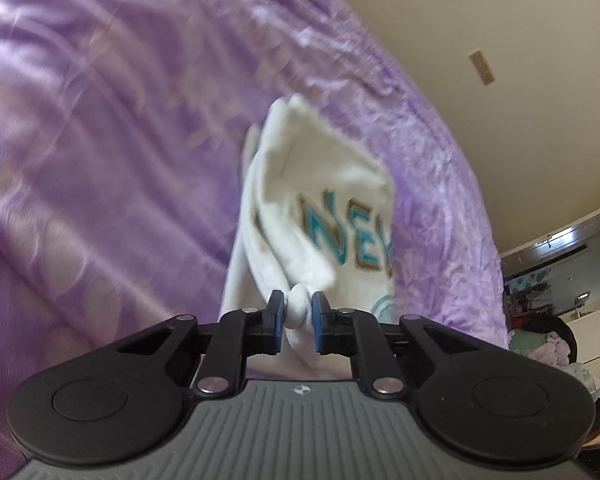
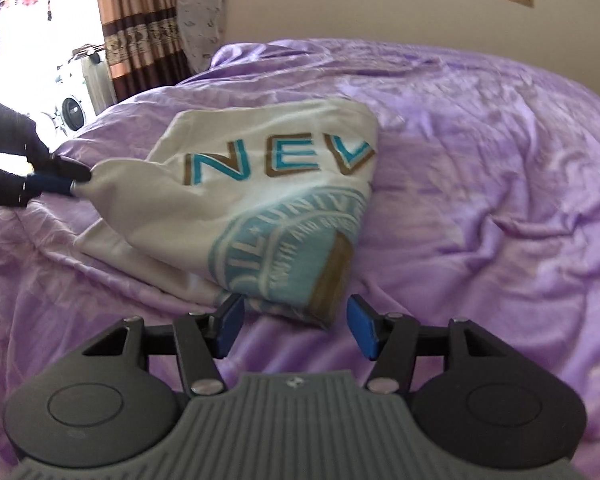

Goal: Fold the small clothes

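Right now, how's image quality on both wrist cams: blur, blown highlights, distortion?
Left wrist view: heavy motion smear across the purple bedspread and the white shirt; the left gripper itself is sharp. Right wrist view: milder blur, shirt lettering readable, the window at top left blown out white. Both views: fisheye bends the bed edge and walls, with dark corners.

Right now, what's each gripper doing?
Left gripper: shut on a bunched edge of the white T-shirt.
Right gripper: open, holding nothing, at the shirt's near corner.

Your left gripper [image 1: 296, 312] and right gripper [image 2: 295, 326]: black linkage arms, blue pads, silver pivot screws, grey ribbed bodies with a small, possibly compass-like, emblem.
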Tool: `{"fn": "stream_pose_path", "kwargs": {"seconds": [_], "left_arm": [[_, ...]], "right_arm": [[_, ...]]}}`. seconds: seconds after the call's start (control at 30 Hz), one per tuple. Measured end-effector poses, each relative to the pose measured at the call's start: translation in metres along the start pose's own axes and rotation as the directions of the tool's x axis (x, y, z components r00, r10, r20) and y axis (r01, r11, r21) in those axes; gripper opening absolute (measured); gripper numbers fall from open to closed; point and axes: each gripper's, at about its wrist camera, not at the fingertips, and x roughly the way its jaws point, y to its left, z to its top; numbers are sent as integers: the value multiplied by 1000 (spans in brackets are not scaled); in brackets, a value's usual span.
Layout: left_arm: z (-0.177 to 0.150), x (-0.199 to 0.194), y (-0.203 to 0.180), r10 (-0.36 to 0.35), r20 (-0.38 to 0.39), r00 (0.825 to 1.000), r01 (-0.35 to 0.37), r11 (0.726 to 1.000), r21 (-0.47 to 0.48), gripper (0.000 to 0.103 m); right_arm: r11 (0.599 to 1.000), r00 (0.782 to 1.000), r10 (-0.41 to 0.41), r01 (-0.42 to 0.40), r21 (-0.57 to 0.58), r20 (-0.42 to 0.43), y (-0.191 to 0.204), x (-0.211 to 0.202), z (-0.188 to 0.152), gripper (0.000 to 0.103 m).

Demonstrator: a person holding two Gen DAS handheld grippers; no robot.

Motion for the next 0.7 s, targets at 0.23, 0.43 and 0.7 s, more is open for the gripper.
{"fn": "stream_pose_path", "kwargs": {"seconds": [0.23, 0.43, 0.7], "left_arm": [[2, -11, -10, 40, 29, 999, -41, 999, 33, 13], [-13, 17, 10, 204, -58, 977, -197, 974, 116, 11], [-20, 30, 12, 285, -56, 957, -270, 945, 186, 12]], "right_arm": [[993, 994, -103, 105, -50, 38, 17, 30, 4, 66], [991, 993, -116, 117, 61, -19, -15, 30, -5, 46], [990, 992, -124, 124, 63, 10, -20, 27, -12, 24]]}}
